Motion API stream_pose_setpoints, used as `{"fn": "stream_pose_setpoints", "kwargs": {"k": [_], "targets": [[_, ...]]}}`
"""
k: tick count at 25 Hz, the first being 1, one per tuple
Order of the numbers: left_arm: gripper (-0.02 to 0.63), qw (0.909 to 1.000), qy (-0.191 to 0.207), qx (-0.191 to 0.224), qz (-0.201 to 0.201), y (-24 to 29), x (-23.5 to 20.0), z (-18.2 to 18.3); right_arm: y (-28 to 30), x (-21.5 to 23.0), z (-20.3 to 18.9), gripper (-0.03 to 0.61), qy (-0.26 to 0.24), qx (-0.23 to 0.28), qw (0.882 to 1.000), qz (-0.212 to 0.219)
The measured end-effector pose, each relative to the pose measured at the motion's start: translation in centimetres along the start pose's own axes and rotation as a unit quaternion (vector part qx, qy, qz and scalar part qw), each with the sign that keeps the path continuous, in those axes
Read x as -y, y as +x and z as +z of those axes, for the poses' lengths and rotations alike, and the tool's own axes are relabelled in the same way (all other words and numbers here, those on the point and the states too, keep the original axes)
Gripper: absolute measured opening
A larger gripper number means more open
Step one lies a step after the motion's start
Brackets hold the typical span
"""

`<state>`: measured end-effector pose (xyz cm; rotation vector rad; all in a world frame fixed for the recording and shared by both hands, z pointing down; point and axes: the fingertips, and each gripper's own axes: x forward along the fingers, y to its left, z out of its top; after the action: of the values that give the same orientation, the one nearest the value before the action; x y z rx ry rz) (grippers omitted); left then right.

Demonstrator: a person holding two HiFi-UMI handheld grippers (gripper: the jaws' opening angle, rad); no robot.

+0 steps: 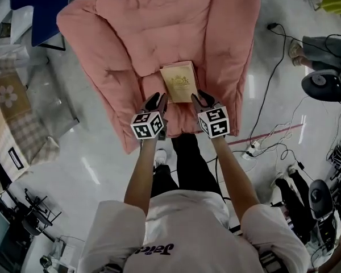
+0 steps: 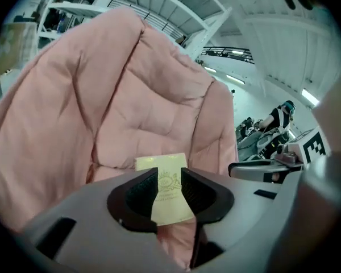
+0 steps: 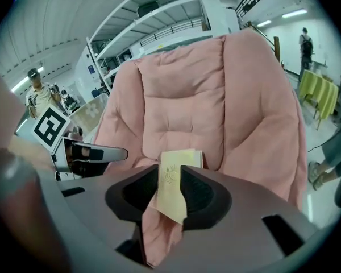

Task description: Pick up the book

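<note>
In the head view the left gripper (image 1: 156,100) reaches down over the front edge of a pink padded armchair (image 1: 125,33), its marker cube (image 1: 147,125) facing the camera and its black tips just beside the near left corner of the book (image 1: 180,82). In the left gripper view its jaws (image 2: 169,174) stand a narrow gap apart with nothing pinched between the pads. The book (image 2: 159,161) shows through that gap, lying further along on the cushion, and I cannot tell whether either tip touches it. The book is pale tan with an emblem on its cover. It lies flat and face up in the middle of the armchair seat, between the two grippers. The right gripper (image 1: 203,99), with its own marker cube (image 1: 214,122), comes in at the book's near right corner, very close to it. In the right gripper view its jaws (image 3: 169,169) are likewise slightly parted and grip nothing. The book (image 3: 181,157) is seen beyond them on the pink seat, and the left gripper (image 3: 88,152) shows off to the side. Further right in the head view, black cables (image 1: 273,78) trail across the pale floor (image 1: 102,169).
</note>
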<state>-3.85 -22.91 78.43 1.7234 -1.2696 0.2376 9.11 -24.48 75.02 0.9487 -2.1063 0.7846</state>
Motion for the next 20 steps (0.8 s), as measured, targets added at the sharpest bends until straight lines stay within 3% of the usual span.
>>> {"fn": "stream_pose_setpoints", "kwargs": {"k": [4,7,14,17,20], "targets": [[0.164,0.9986,-0.038,-0.032,-0.016,4.7,-2.5,-2.6,4.2,2.5,-2.2,0.163,0.007,-0.036,0.999,0.0],[0.225,0.9957,-0.079,-0.036,-0.033,7.5,-4.1,-3.7,7.1,3.6,-3.5,0.261,0.006,-0.055,0.998,0.01],[0.25,0.9893,-0.127,-0.056,-0.045,12.6,-7.4,-5.7,12.7,5.3,-6.8,0.279,0.007,-0.11,0.994,0.019],[0.25,0.9881,-0.129,-0.066,-0.052,14.2,-7.8,-6.3,14.0,5.6,-7.7,0.279,0.008,-0.118,0.993,0.022],[0.25,0.9818,-0.162,-0.062,-0.078,15.4,-8.0,-6.6,15.2,6.1,-8.0,0.282,0.006,-0.116,0.993,0.007]]}}
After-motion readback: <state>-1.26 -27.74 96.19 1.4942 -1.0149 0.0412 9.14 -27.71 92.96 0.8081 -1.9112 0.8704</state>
